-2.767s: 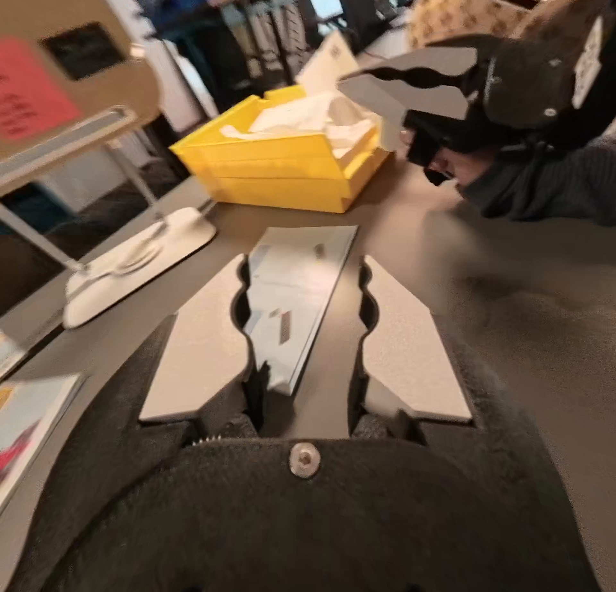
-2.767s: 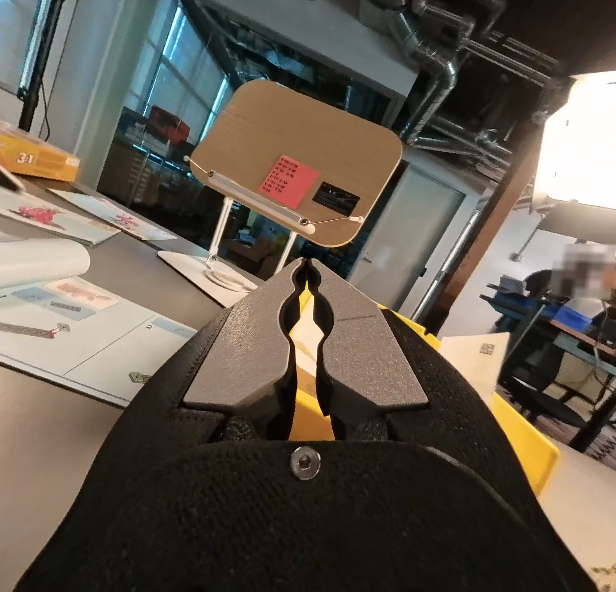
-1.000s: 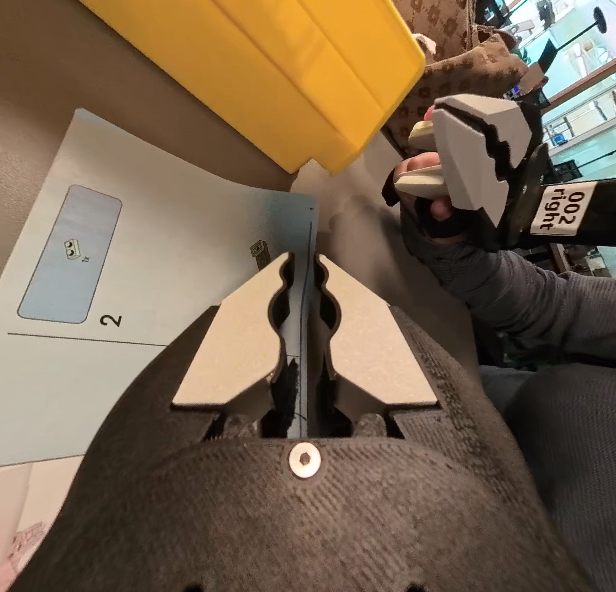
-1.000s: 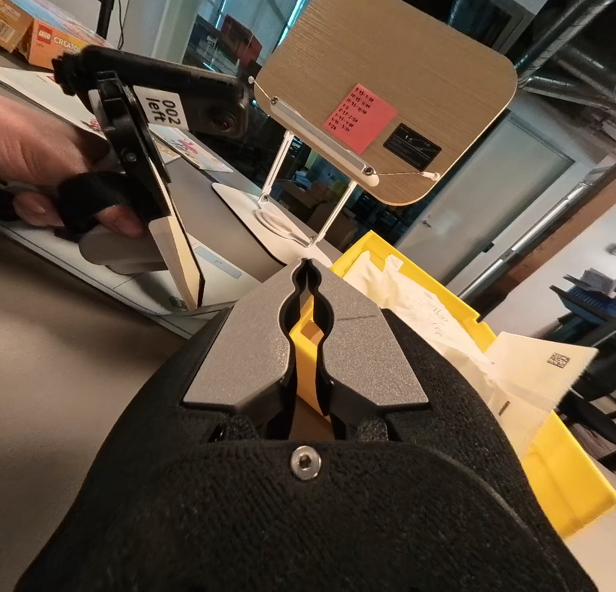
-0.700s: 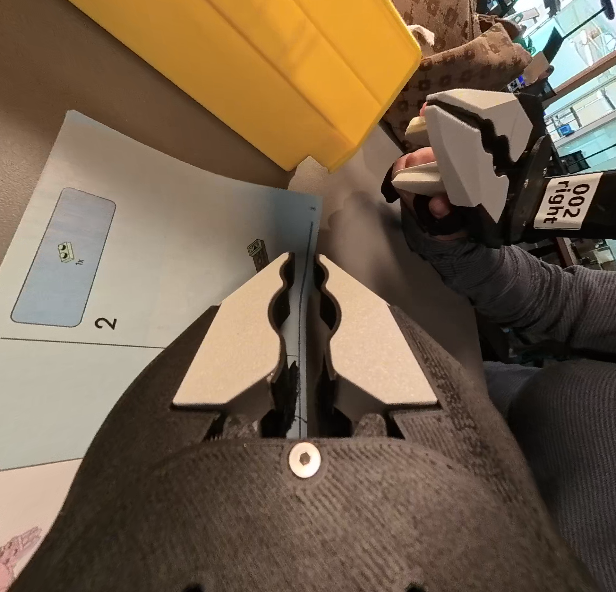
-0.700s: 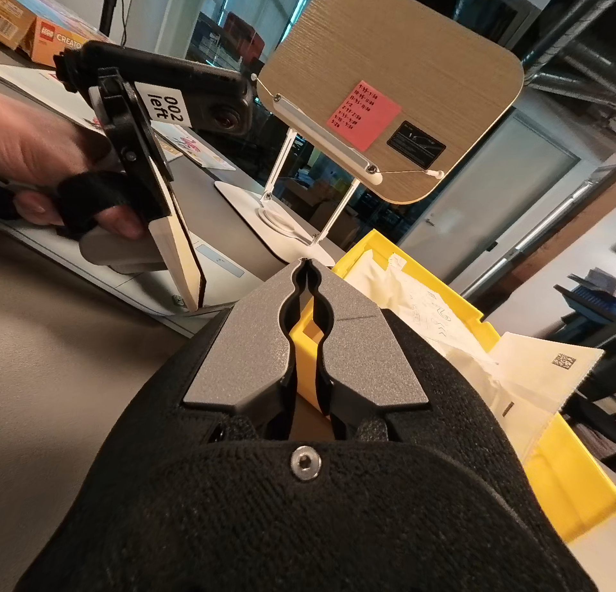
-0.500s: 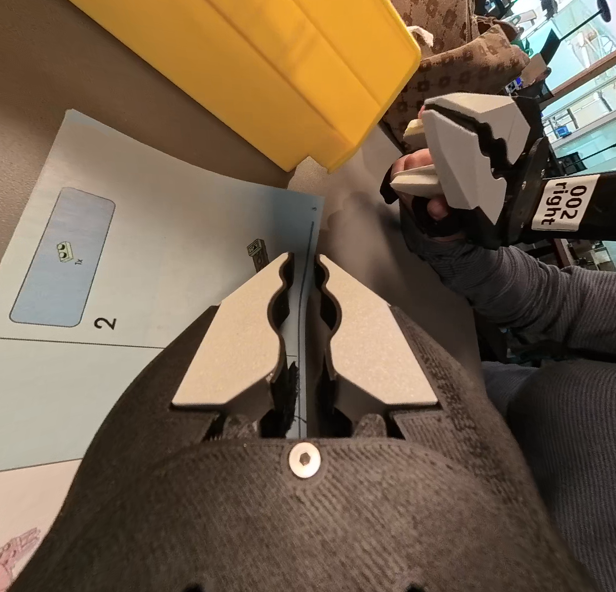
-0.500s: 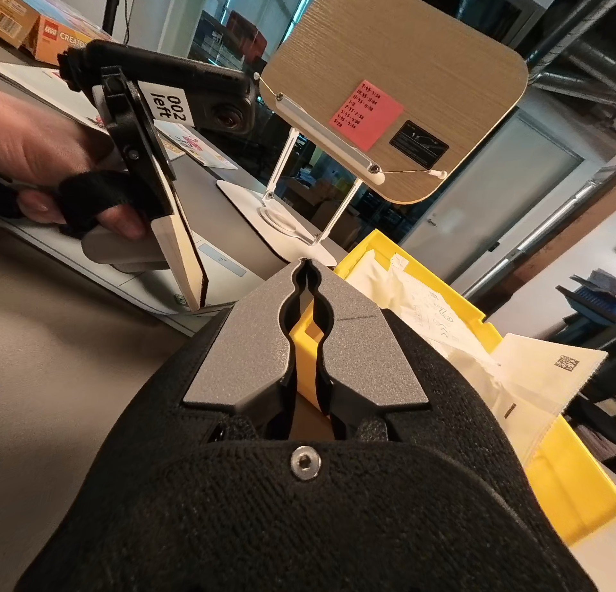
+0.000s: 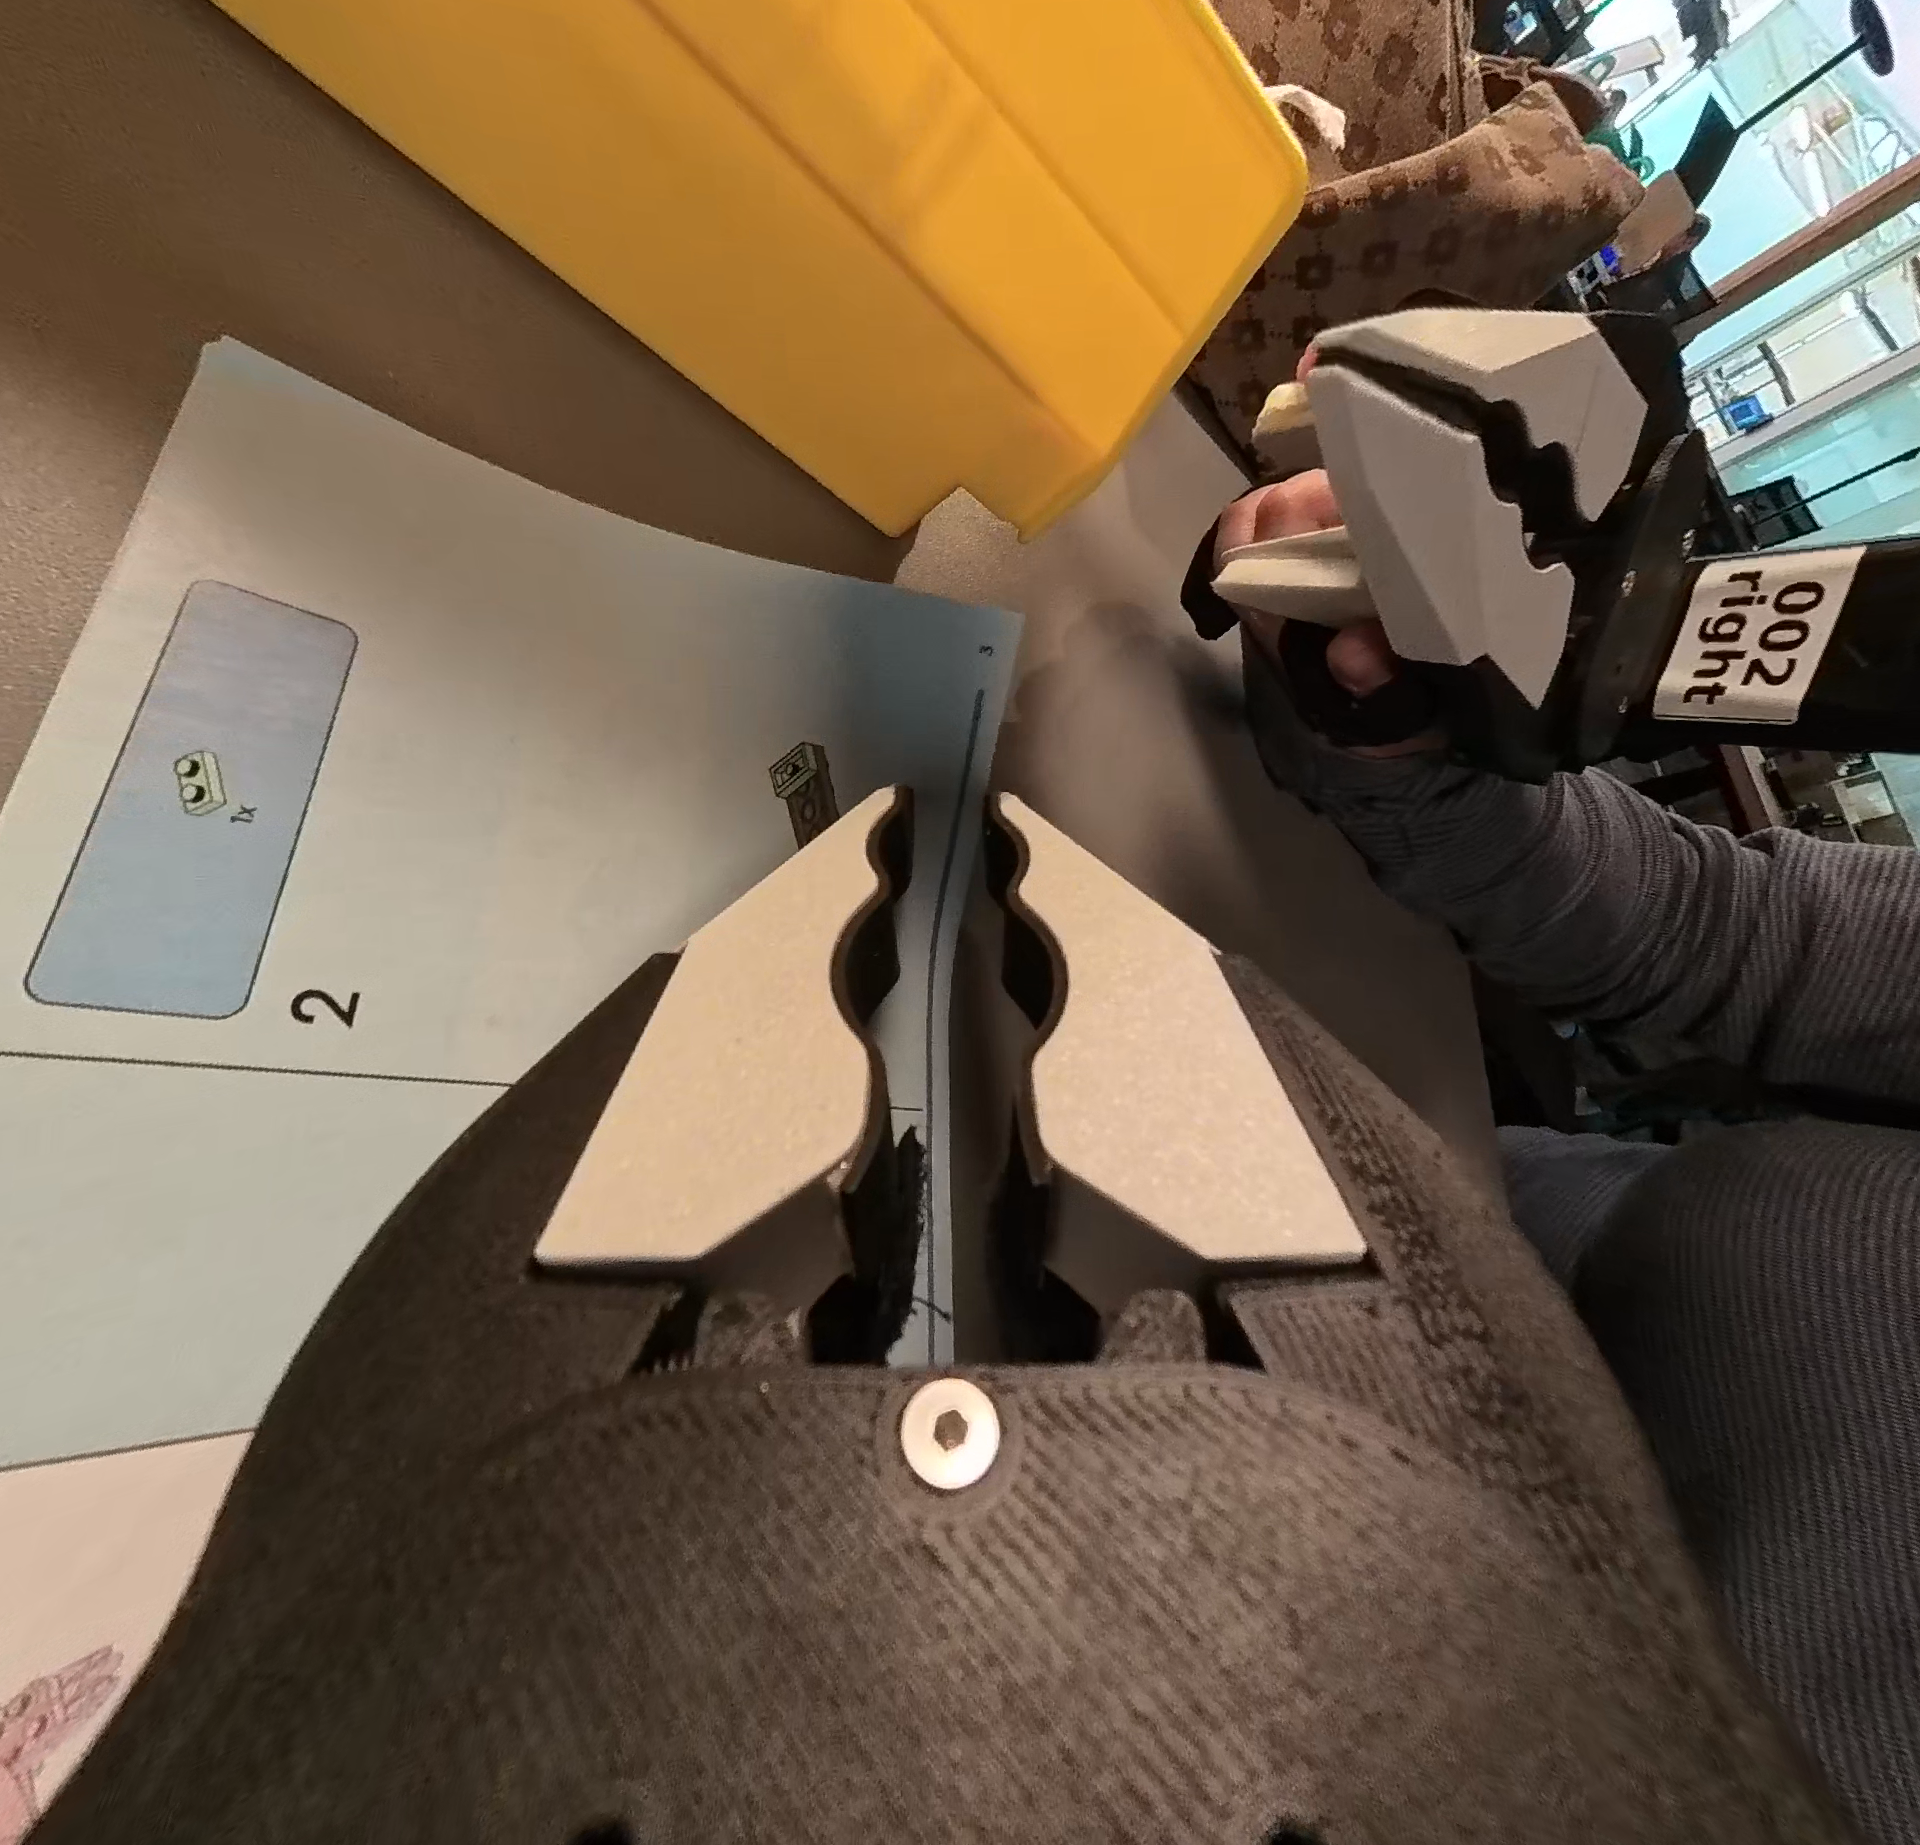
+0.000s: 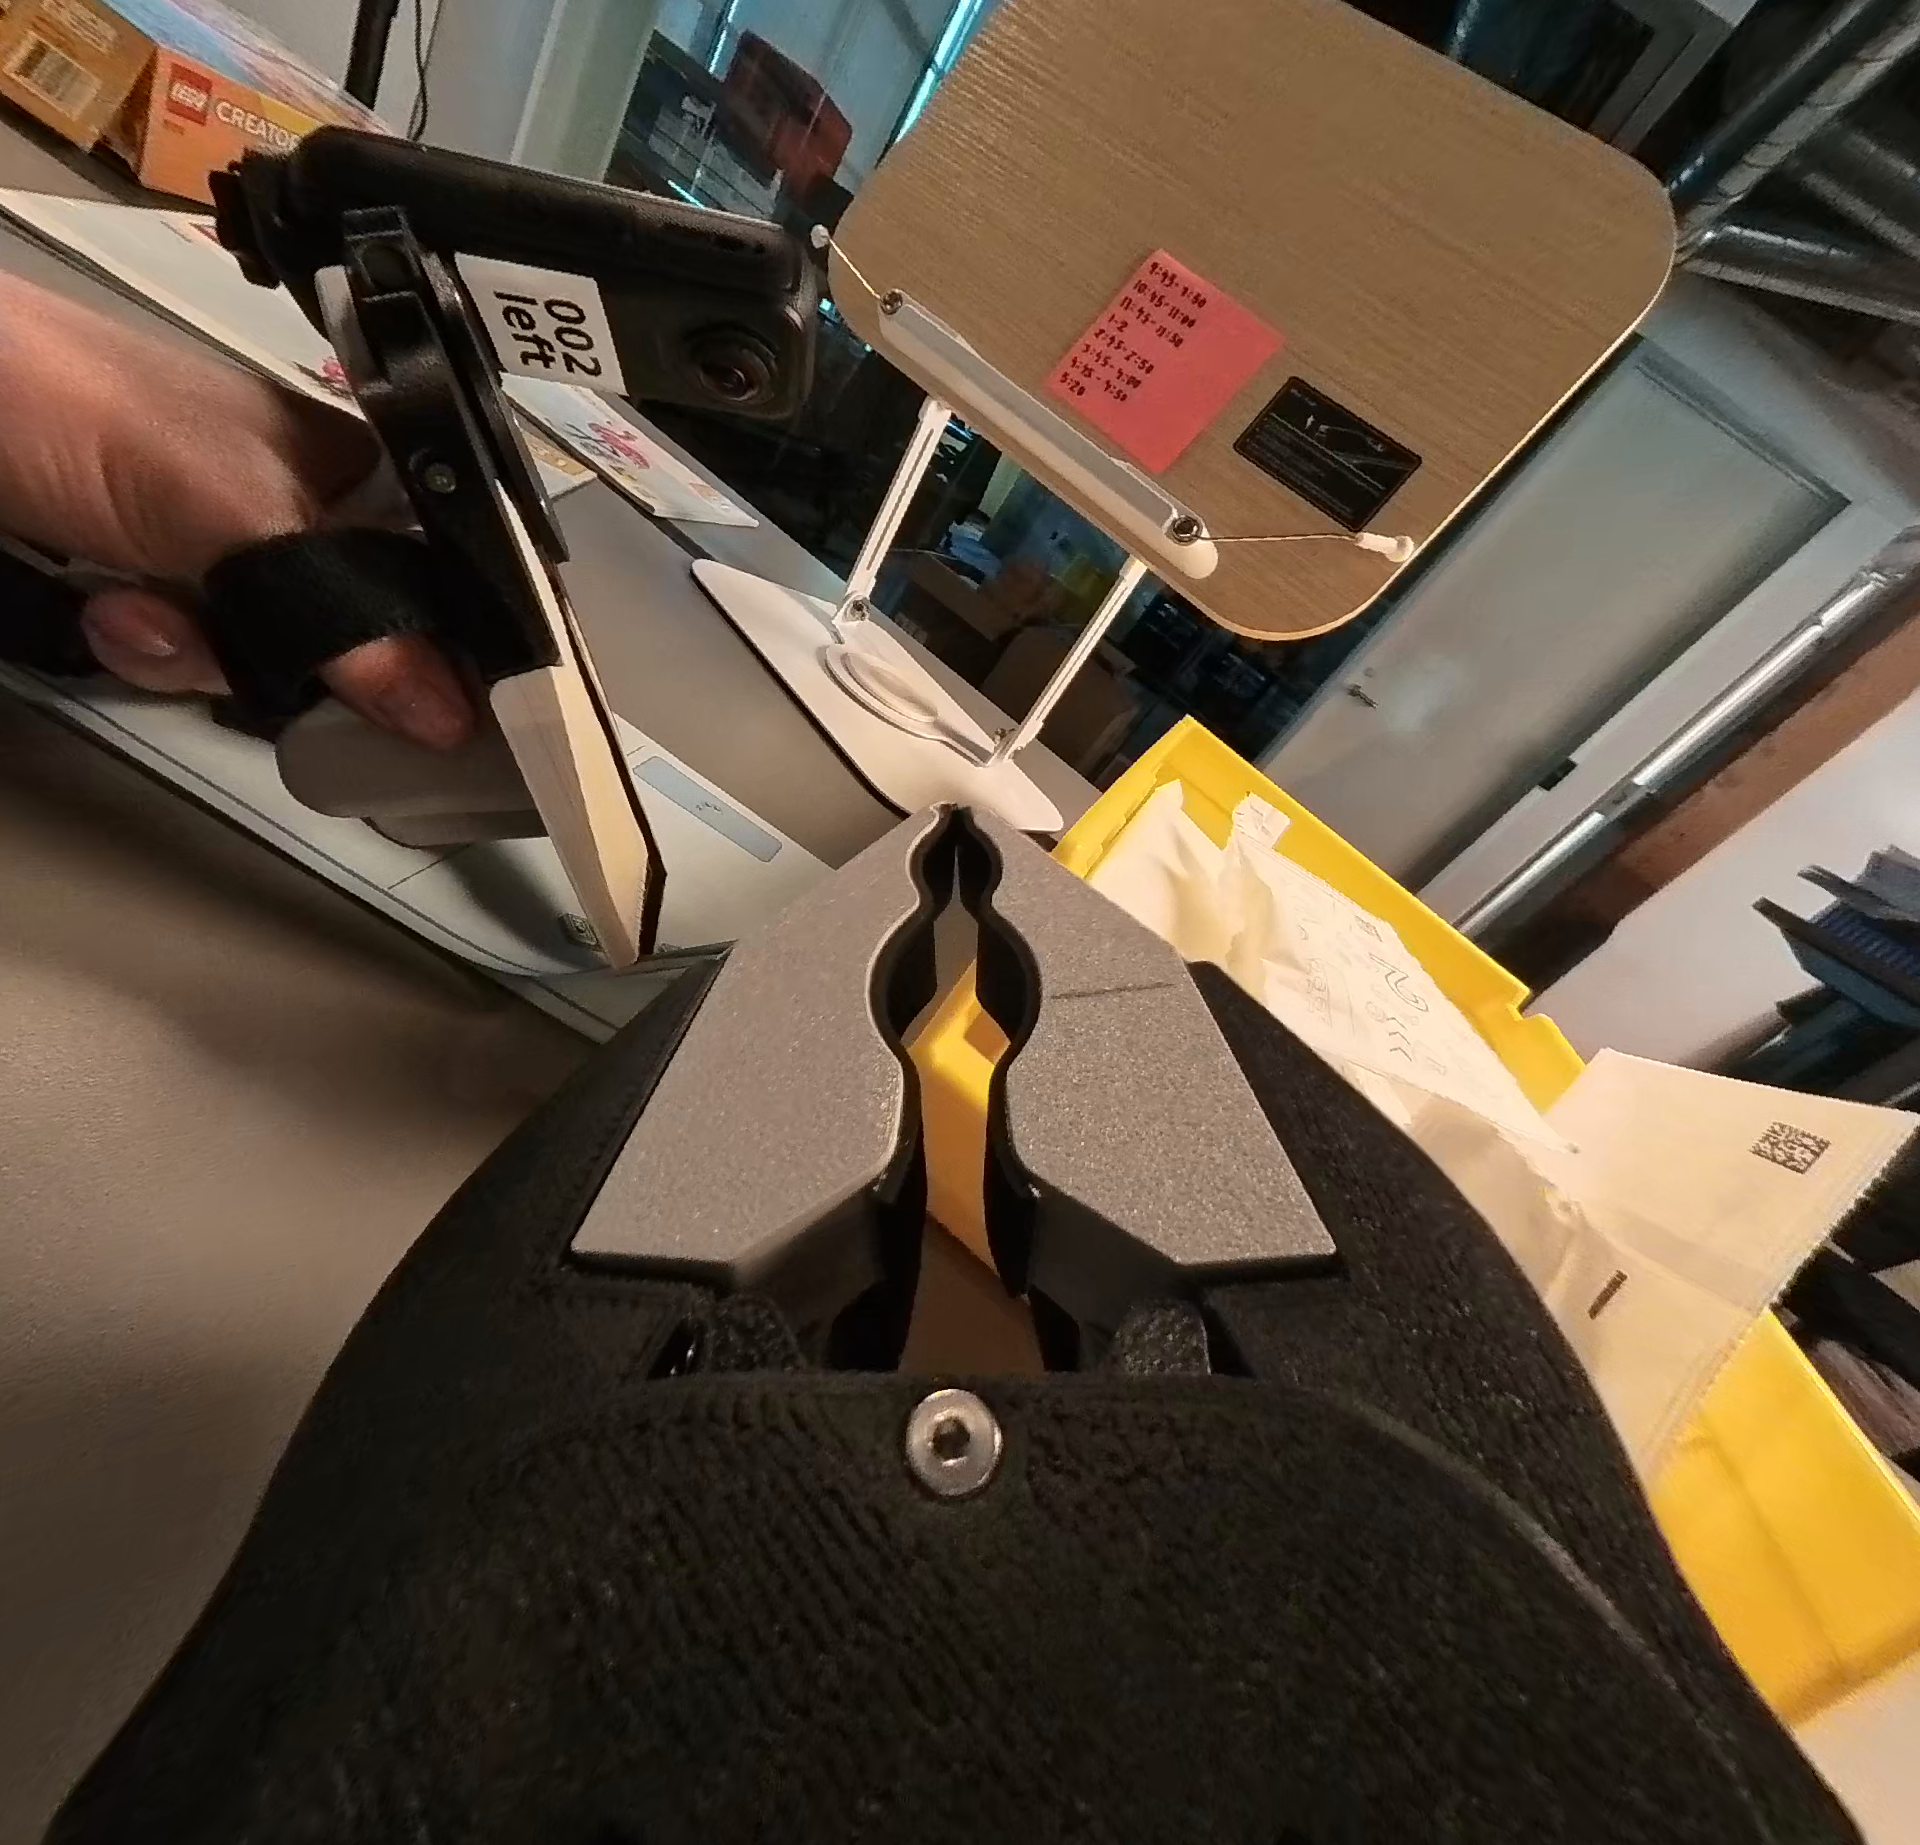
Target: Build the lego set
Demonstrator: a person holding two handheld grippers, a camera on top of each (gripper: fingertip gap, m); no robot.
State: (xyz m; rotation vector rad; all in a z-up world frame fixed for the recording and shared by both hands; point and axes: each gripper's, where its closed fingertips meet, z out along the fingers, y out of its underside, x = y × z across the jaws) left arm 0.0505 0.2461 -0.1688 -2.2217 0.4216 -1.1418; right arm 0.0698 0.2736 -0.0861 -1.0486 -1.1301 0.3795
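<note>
My left gripper [image 9: 951, 808] is rolled onto its side over a light-blue instruction booklet page [image 9: 520, 756]. The page's right edge runs between its two fingers, deep into the jaws. The page curves up off the table there. The fingers stand a narrow gap apart, and I see no pad pressing on the sheet. The right wrist view shows this gripper [image 10: 629, 948] with its tips at the page edge [image 10: 707, 819]. My right gripper [image 10: 954, 813] is shut with nothing in it, just before the yellow bin [image 10: 1475, 964]. It also shows in the left wrist view [image 9: 1320, 361].
The yellow bin [image 9: 779, 185] holds white paper bags [image 10: 1299, 922]. A wooden book stand [image 10: 1247, 237] on a white base stands behind the booklet. An orange box [image 10: 208, 112] and more booklets lie at the far left. A patterned chair [image 9: 1403, 185] is beyond the table edge. Spacing between my two grippers at the tips: around 9 cm.
Since the earliest frames my left gripper has rolled sideways and narrowed its jaws around the page edge. Over the last second both grippers have stayed almost still. The right one has stayed shut.
</note>
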